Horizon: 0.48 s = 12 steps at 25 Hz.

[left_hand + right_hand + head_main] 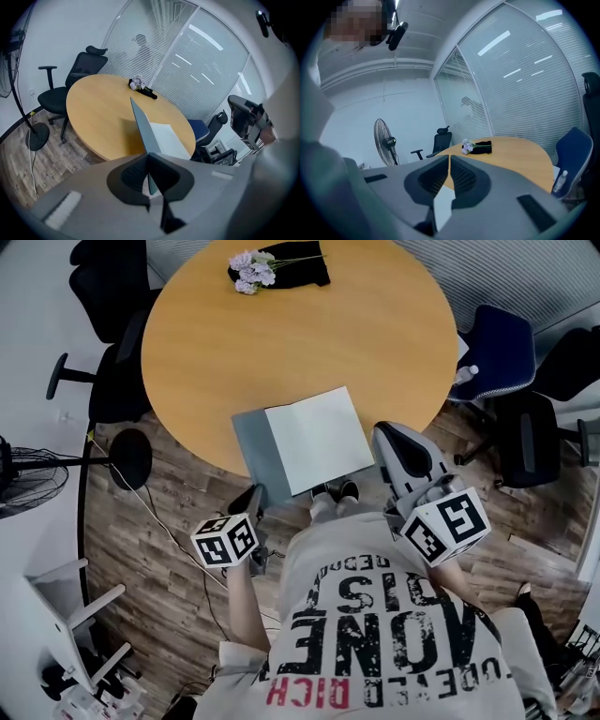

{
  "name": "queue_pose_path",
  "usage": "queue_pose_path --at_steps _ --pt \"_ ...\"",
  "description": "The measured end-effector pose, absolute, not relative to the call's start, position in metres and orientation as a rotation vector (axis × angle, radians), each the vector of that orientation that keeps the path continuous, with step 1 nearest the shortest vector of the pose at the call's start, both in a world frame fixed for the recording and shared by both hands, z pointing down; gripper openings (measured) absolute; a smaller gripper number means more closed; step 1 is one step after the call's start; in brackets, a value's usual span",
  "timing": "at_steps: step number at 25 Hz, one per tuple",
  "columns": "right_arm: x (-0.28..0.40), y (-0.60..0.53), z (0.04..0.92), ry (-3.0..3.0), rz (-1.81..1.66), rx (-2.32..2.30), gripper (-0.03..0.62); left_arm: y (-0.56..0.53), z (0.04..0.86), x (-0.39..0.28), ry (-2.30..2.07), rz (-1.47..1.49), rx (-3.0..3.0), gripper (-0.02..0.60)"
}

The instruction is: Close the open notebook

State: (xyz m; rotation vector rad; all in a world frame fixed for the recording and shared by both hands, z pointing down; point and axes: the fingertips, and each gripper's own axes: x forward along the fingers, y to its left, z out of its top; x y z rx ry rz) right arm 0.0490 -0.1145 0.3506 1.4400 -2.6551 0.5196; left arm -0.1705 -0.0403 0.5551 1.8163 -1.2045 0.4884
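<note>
Closest in, left gripper at 7 o'clock of the notebook, fingers pinched narrow on the near edge of its grey cover, tilted up off the white page; notebook lying open at the worktop's 6 o'clock rim. Right gripper just off the notebook's 3 o'clock side, fingers pressed together with nothing clearly caught between them. Probably light, cover fairly stiff, pages thin and floppy, so best taken by the cover's free edge and swung over toward 3 o'clock; no container in view.
</note>
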Motion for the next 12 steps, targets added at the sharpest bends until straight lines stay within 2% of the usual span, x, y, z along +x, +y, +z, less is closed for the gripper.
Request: queue_pose_path --at_steps 12 --pt "0.079 -0.1 0.344 -2.672 0.525 1.43 0.02 -0.042 0.538 -0.16 -1.278 0.478 1.84 0.02"
